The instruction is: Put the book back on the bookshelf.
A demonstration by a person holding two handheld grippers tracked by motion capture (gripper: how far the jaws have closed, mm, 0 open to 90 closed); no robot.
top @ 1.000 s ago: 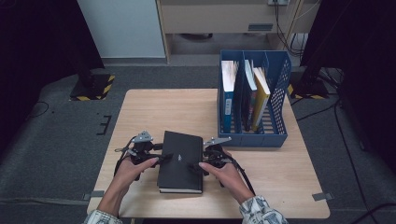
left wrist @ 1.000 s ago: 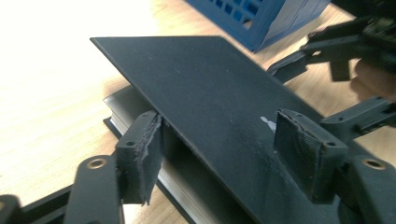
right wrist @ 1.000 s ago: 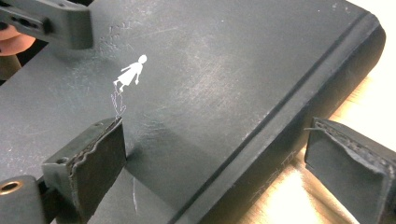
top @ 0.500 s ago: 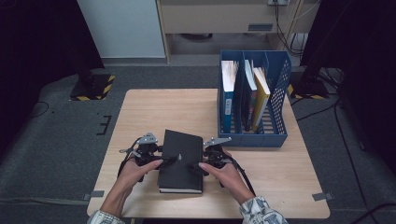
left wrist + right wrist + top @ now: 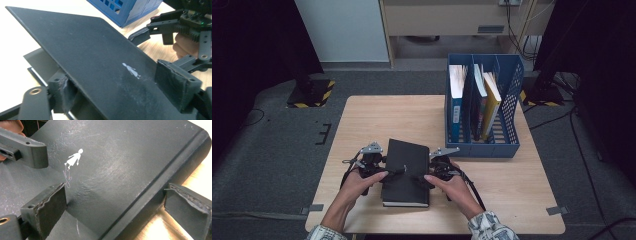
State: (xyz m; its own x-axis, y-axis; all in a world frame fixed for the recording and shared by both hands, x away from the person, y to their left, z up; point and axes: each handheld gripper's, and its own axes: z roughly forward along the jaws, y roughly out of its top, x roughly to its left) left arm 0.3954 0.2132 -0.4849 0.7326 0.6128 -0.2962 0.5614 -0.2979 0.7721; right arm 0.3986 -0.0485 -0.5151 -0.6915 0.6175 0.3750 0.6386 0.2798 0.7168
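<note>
Black book (image 5: 406,172) with a small white figure; blue file rack (image 5: 512,90); pale wooden table (image 5: 377,120).

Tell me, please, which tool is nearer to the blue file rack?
Right. The right tool is at the black book's edge on the blue file rack's side; the left tool is at the book's far edge, farther away.

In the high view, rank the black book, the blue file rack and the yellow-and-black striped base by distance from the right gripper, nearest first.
1. Black book: directly at the right gripper, on its left.
2. Blue file rack: just behind and to the right, on the table.
3. Yellow-and-black striped base: far left, on the floor beyond the table.
</note>
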